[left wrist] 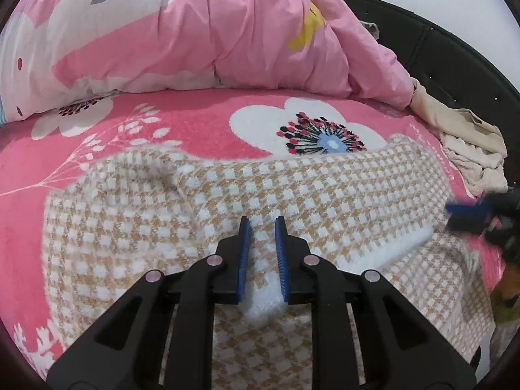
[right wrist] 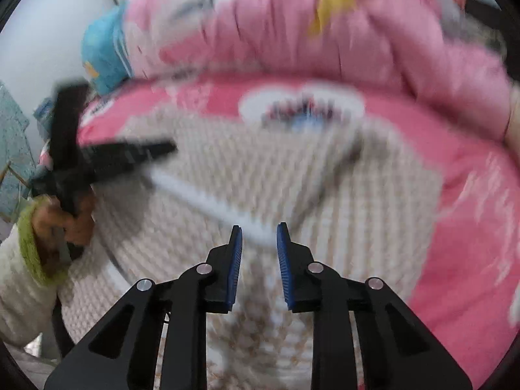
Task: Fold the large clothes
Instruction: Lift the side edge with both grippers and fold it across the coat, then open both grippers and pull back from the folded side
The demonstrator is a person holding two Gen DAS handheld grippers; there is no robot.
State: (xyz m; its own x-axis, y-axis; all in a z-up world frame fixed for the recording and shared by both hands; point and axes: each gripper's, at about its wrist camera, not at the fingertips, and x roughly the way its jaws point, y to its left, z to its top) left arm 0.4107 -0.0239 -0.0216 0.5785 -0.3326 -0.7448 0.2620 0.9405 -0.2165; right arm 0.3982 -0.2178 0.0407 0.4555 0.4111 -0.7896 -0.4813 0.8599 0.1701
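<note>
1. The task's garment is a tan-and-white houndstooth knit sweater, spread on a bed over a pink floral blanket. In the left wrist view it fills the middle and lower part, running from about 9 o'clock across to 4 o'clock.
2. A white ribbed hem band of the sweater lies slantwise at about 4 o'clock from the centre of that view; another white ribbed patch sits between the fingers of the left hand-held gripper.
3. The left hand-held gripper points down at the sweater. Its blue pads stand a narrow gap apart with knit fabric between them; whether the pads actually pinch the cloth cannot be told.
4. The right hand-held gripper also stands narrowly parted over the sweater, with the white band reaching in at its fingertips. This view is badly blurred, so a grip cannot be confirmed.
5. In the right wrist view, at 9 o'clock, a hand in a cream sleeve with a green cuff holds the left tool.
6. A rumpled pink quilt lies heaped at 12 o'clock behind the sweater.
7. A beige garment lies bunched at 2 to 3 o'clock by the dark bed frame.
</note>
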